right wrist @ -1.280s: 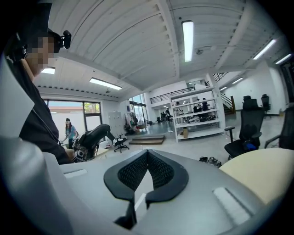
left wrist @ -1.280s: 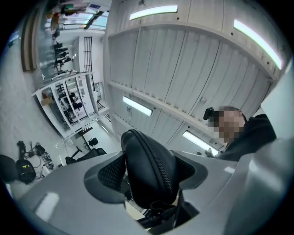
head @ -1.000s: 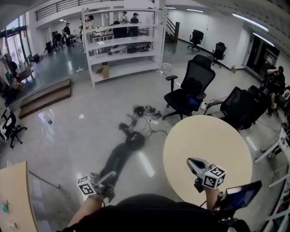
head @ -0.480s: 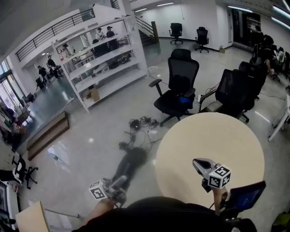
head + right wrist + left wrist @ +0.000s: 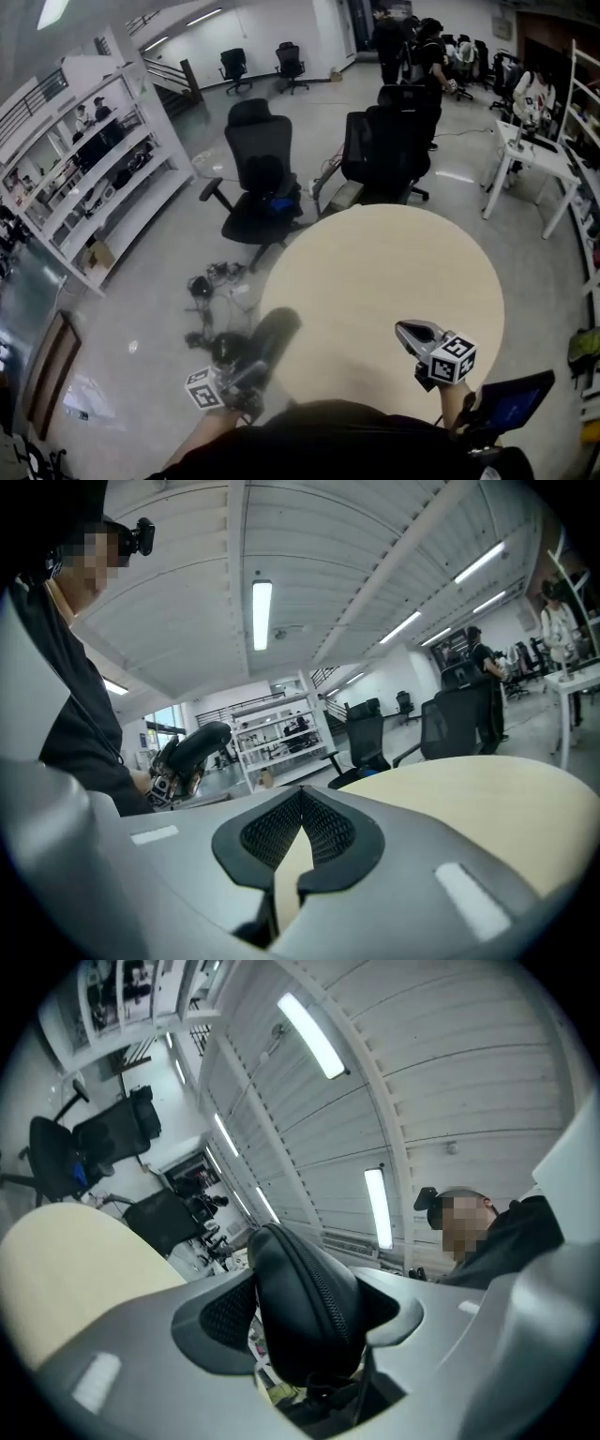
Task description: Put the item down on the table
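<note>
1. The case, black and zippered, is clamped in the left gripper. The pads are pressed on its sides at a medium spread, and the grip is unchanged over the last second.
2. The case is held in the air, its far end just over the left edge of the bench. A second ago it was seen over bare floor, well left of the bench.
3. The head view has been swung toward the bench, which is now centred in front.
4. The right gripper is kept over the bench's near side, pads closed together with nothing between them.
5. Judgement: the approach is nearly done, but the case is not yet lowered or released, and more reach over the bench is likely needed.
</note>
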